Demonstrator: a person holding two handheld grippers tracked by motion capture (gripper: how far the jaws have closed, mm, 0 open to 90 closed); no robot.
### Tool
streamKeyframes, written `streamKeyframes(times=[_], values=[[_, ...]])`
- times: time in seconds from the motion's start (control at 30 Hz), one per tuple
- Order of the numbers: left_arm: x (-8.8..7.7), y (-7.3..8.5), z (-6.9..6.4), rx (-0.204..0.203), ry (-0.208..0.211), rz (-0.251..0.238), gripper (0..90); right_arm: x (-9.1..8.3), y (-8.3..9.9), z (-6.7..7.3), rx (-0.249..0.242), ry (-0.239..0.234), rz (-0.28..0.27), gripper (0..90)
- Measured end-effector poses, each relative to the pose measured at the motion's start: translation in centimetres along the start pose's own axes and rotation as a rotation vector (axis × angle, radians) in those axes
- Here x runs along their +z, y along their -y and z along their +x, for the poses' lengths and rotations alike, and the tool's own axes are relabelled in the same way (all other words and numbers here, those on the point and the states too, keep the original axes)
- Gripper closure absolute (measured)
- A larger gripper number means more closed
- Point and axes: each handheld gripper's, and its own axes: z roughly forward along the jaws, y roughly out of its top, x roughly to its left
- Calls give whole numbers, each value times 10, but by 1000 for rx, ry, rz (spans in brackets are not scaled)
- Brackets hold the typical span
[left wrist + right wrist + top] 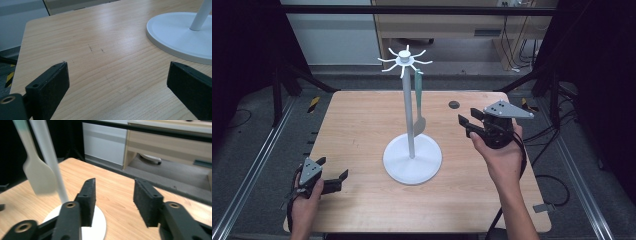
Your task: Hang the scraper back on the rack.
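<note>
Spatula (419, 116) hung from one hook of the white stand (412, 159), its flat pale blade down beside the pole and its green handle up at the ring of hooks; the stand's round base sat near the middle of the wooden table (362, 115). In the right gripper view the spatula (37, 173) dangled just left of the pole, clear of both jaws. Judged from that, the hanging looked done, or else the taking-down had not begun: nothing lay loose on the table, and no other hook carried anything.

The right gripper (466, 124) was raised off the table to the right of the stand, pointing toward it, near the blade but apart from it. Its jaws stood parted with bare air between them, holding nothing.

The left gripper (332, 174) sat low at the near left corner, well apart from the stand. Its jaws were spread wide over bare wood, gripping nothing, with the base's rim (175, 51) ahead.
</note>
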Motion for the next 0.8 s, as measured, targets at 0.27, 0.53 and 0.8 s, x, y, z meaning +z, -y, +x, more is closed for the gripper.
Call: streamKeyframes(times=[0.27,0.53,0.8], values=[[0,1,1,-7,-3,5,35,6,36,-14,37,71,10,347],[1,1,1,-5,1,11,33,21,89,-25,102,100,50,128],[1,2,0,-9,3,17,32,37,140,-34,136,147,113,85]])
